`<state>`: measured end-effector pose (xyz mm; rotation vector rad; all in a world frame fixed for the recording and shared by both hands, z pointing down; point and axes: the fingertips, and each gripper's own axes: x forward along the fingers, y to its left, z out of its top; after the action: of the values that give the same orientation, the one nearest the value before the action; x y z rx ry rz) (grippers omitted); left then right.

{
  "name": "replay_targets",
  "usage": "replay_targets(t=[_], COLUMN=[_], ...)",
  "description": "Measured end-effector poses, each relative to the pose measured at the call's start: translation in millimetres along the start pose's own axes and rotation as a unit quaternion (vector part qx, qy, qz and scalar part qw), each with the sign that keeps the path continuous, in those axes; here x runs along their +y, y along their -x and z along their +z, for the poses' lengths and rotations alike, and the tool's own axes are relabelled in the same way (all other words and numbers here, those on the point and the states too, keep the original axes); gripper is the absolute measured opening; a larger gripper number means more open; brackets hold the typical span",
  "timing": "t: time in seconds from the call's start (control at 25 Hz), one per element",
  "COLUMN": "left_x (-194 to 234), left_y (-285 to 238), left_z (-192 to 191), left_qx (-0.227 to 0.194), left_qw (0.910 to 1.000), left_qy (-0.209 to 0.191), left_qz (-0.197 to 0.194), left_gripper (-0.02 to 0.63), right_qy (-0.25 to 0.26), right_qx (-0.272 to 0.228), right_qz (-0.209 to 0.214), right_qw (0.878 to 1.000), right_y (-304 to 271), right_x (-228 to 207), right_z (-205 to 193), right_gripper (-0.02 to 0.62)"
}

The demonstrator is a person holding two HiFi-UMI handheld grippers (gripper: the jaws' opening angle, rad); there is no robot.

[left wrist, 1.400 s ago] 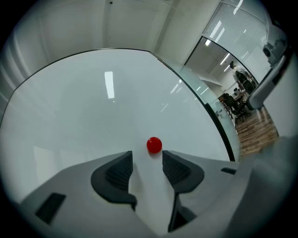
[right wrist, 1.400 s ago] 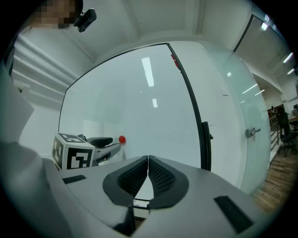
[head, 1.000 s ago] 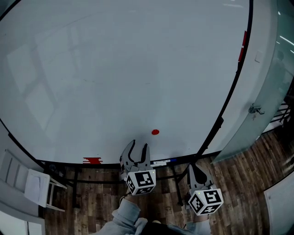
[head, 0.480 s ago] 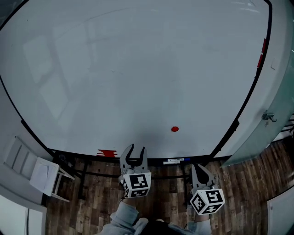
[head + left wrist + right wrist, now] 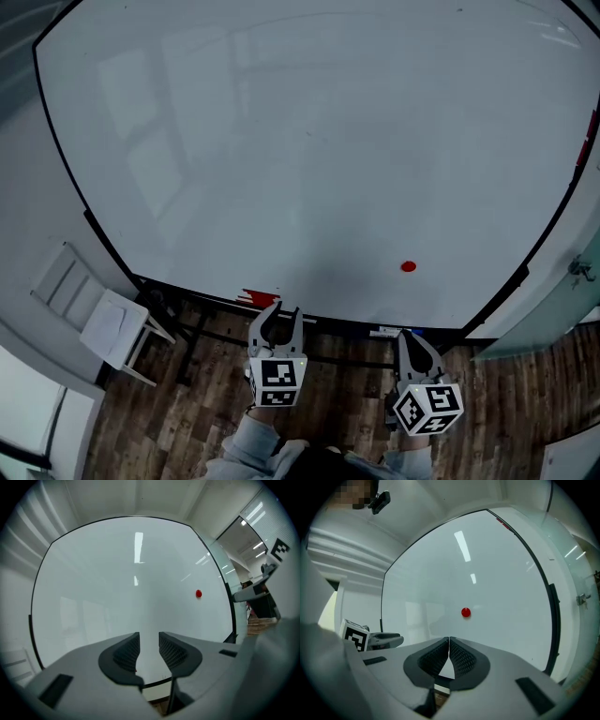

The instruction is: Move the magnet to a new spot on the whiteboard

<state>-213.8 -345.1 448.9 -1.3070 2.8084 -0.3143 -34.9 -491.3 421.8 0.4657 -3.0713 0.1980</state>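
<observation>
Compared with one second earlier, the whiteboard (image 5: 309, 141) sat further right in the head view. The magnet (image 5: 408, 267) now appeared above the right gripper (image 5: 412, 339) instead of just above the left gripper (image 5: 281, 314). The left gripper overlapped less of the board, with its tips at the bottom edge.

The left jaws had just been closing. A gap remained between them and they held nothing. The right jaws were clenched together, also empty.

The magnet was stuck low on the board, clear of both grippers. It was a round red disc lying flat against the surface, so no long axis or heading could be read.
</observation>
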Motion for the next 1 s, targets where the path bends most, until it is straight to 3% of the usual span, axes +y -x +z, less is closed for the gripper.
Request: replay_targets(t=[0.32,0.6,0.76,1.0], left_x=[30.2,40.4,31.0,4.0], left_y=[30.2,48.8,52.9,49.9], left_z=[-6.9,-9.5,-3.8,-5.1], left_qx=[0.009,0.007,-0.01,-0.009], left_qw=[0.999,0.994,0.9901,0.9845], left_qy=[0.044,0.097,0.107,0.089], left_qz=[-0.01,-0.049,-0.091,-0.151], left_gripper=[0.068,0.03,0.011,0.009], right_qy=[0.004,0.004,0.006,0.017], right_qx=[0.011,0.022,0.031,0.051], right_qz=[0.039,0.071,0.085,0.095], right_qw=[0.999,0.997,0.996,0.994], right_y=[-20.2,-30.1,-31.5,-27.5], right_x=[31.1,56.0,64.5,64.0], right_z=[-6.9,-15.1,-20.2,-28.6], right_gripper=[0.028,0.028,0.028,0.028])
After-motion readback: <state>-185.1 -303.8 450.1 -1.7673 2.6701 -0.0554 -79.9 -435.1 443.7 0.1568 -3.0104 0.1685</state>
